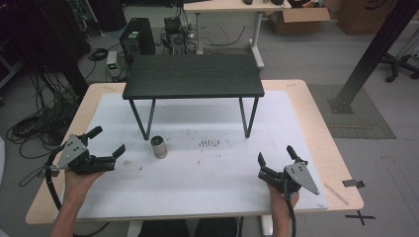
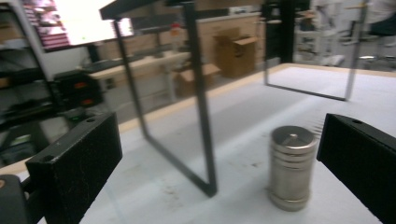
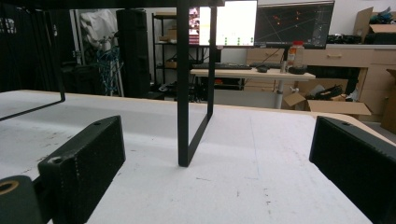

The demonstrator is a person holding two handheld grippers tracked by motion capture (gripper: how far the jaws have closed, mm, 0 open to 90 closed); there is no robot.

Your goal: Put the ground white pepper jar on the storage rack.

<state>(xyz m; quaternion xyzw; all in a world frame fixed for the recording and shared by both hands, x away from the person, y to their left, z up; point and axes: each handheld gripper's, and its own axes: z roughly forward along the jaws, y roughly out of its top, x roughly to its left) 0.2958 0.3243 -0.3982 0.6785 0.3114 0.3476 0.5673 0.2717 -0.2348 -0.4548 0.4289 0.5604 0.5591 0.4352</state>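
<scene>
The surface (image 1: 306, 98) carries a white mat (image 1: 207, 182). On the mat stands a small black table (image 1: 192, 76). A metal cylinder (image 1: 158, 146) stands upright near the table's front-left leg.

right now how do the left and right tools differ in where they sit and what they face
The left tool sits near the table's left edge with the metal cylinder close ahead; in its own view the cylinder stands upright between its jaws, untouched. The right tool sits near the front right and faces a leg of the black stand, with nothing between its jaws. Both are open and hand-held.
</scene>
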